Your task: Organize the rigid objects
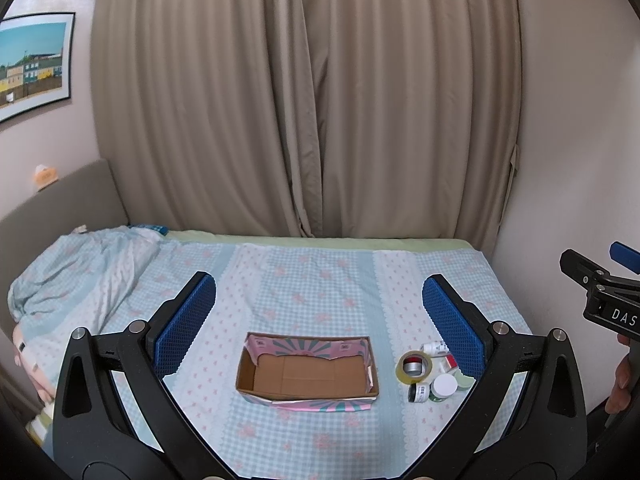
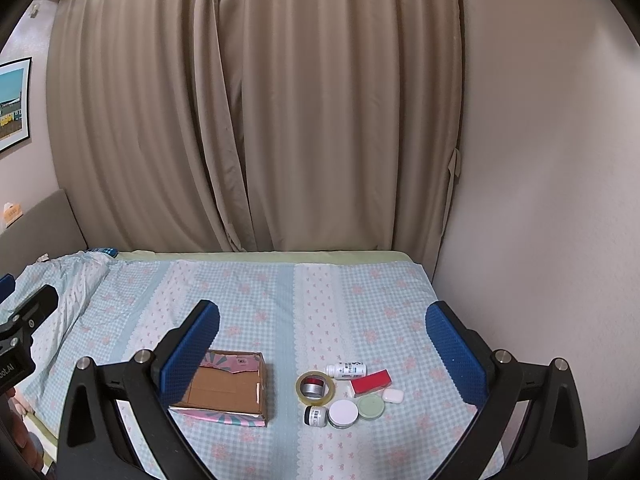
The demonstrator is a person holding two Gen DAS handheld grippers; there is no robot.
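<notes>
Right now both the left hand-held gripper (image 1: pixel 318 322) and the right hand-held gripper (image 2: pixel 322 348) hover spread wide and empty above the blue checked bed (image 2: pixel 280 304). Just right of the open cardboard box (image 2: pixel 228 390) cluster a clear tape roll (image 2: pixel 315 388), white bottle (image 2: pixel 346 369), red-and-white box (image 2: pixel 370 382) and small round jars (image 2: pixel 343 413).

The left gripper (image 1: pixel 318 320) hangs wide open over the bed (image 1: pixel 304 280), nothing between its pads. An empty box (image 1: pixel 306 372) sits at 6 o'clock. A tape roll (image 1: pixel 415 366) and jars (image 1: pixel 436 388) cluster at 4 o'clock. The right gripper (image 1: pixel 600 288) enters at 3 o'clock.
</notes>
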